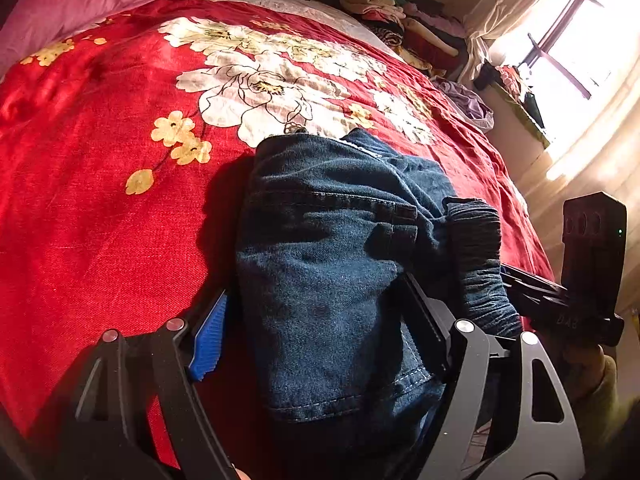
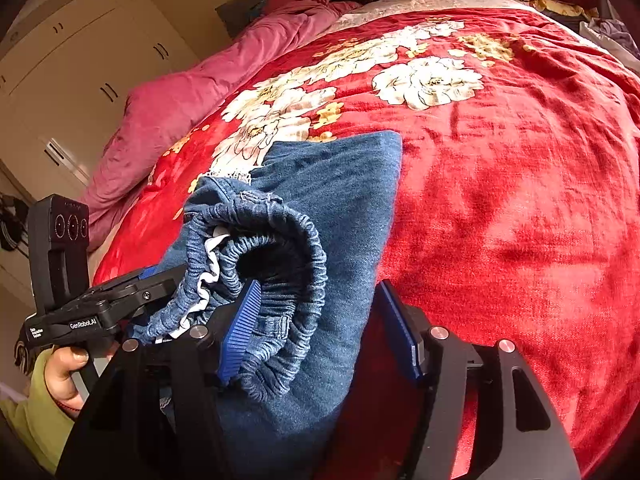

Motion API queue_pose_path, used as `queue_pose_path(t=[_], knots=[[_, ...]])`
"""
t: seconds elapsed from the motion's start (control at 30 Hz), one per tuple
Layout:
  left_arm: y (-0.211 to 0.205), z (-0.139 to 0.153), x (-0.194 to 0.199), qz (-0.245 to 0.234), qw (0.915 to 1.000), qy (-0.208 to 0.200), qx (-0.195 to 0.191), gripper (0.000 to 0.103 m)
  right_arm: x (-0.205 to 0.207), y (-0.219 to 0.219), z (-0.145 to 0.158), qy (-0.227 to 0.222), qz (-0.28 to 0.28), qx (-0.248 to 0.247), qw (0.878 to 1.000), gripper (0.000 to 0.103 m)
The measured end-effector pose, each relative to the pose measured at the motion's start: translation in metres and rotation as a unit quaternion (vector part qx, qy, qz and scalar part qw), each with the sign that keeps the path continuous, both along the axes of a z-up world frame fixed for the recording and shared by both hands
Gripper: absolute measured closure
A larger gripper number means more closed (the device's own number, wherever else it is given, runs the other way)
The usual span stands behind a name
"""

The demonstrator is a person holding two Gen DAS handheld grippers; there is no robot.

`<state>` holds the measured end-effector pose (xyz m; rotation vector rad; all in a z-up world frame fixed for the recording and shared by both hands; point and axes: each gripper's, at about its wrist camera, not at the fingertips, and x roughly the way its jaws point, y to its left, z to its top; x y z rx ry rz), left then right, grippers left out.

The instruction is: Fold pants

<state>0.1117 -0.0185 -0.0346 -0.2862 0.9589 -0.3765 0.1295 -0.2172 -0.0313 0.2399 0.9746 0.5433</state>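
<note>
Dark blue denim pants (image 1: 328, 264) lie bunched on a red flowered blanket (image 1: 100, 200). In the left wrist view my left gripper (image 1: 316, 320) is wide open, its jaws standing on either side of the denim, the blue pad (image 1: 208, 340) at left. The elastic waistband (image 2: 280, 264) curls up in the right wrist view. My right gripper (image 2: 320, 328) is wide open around the folded pants (image 2: 340, 200), its left pad (image 2: 240, 328) inside the waistband loop. The right gripper also shows in the left wrist view (image 1: 560, 300), and the left gripper in the right wrist view (image 2: 132, 292).
A pink quilt (image 2: 168, 120) lies along the bed's far side. Piled folded clothes (image 1: 400, 20) sit at the head of the bed. A window (image 1: 572, 40) is at right and a cream wardrobe (image 2: 80, 60) at left.
</note>
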Motion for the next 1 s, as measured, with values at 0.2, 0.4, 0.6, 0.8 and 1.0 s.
queue_pose_path(t=[0.2, 0.4, 0.6, 0.8, 1.0], knots=[[-0.006, 0.007, -0.007, -0.012, 0.9999, -0.003, -0.005, 0.061, -0.009, 0.007, 0.007, -0.027, 0.016, 0.002, 1.0, 0.067], [-0.008, 0.021, -0.015, -0.007, 0.9998, -0.018, -0.007, 0.07, -0.025, 0.017, 0.026, -0.071, 0.02, -0.017, 0.997, 0.076], [-0.009, 0.041, -0.018, -0.01, 0.9988, -0.039, -0.026, 0.073, -0.032, 0.028, 0.05, -0.102, 0.028, -0.014, 0.994, 0.076], [-0.01, 0.056, -0.003, -0.002, 0.9979, -0.058, -0.03, 0.073, -0.016, 0.033, 0.064, -0.122, 0.023, -0.012, 0.992, 0.076], [-0.007, 0.068, 0.016, 0.006, 0.9969, -0.074, -0.028, 0.073, 0.009, 0.038, 0.073, -0.14, 0.018, -0.017, 0.99, 0.076]])
